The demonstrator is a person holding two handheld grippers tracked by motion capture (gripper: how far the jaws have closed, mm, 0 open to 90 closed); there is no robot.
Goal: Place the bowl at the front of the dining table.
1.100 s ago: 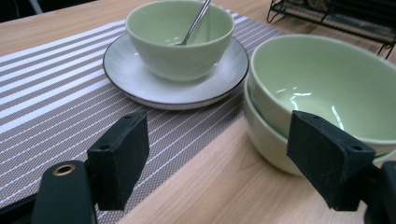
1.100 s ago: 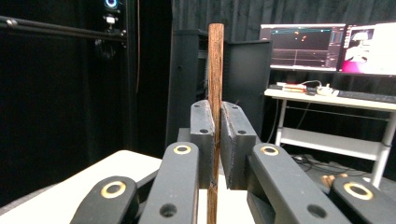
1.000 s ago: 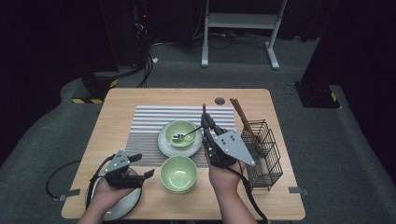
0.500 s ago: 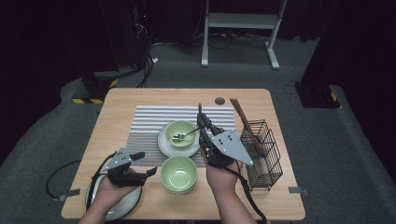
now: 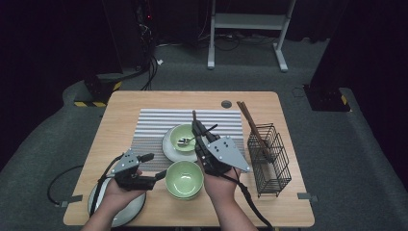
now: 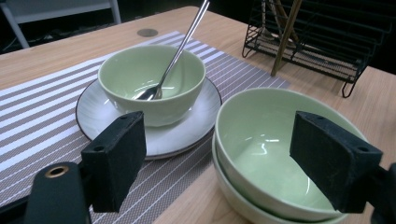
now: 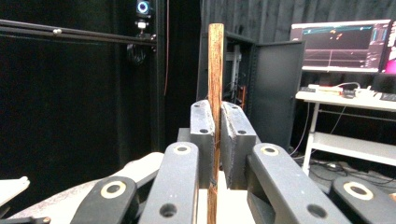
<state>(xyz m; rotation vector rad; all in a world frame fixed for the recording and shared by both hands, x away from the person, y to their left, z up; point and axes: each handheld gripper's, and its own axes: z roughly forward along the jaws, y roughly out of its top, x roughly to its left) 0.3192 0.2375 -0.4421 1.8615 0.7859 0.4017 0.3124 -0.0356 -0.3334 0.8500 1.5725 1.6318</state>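
Compared with the picture taken 1 second before, the right gripper (image 5: 196, 126) had shifted a little to the left over the mat, and the wooden chopstick (image 7: 215, 107) it carried had shifted with it. The left gripper (image 5: 153, 166) had stayed at almost the same place near the front edge of the table (image 5: 288, 110).

The jaws of the right gripper were clamped on the chopstick, which stood upright between the 2 pads in the right gripper view. In the high view its dark tip rose just above the gripper, beside the far green bowl (image 5: 183, 137).

The jaws of the left gripper were wide apart and held nothing. In the left gripper view they stood on either side of the near stacked bowls (image 6: 280, 154), 1 pad in front of the white plate (image 6: 196, 126) and the other at the right rim of the stack, without touching them as far as I could see.

The far bowl sat on the white plate on the striped mat (image 5: 154, 125), and a metal spoon (image 6: 180, 51) leaned inside it with the handle pointing up. To the right stood a black wire rack (image 5: 269, 159) with 2 more chopsticks (image 5: 252, 127) leaning in it. A second plate (image 5: 122, 211) lay under the left hand at the front left corner. The right gripper hung just beside the spoon handle.
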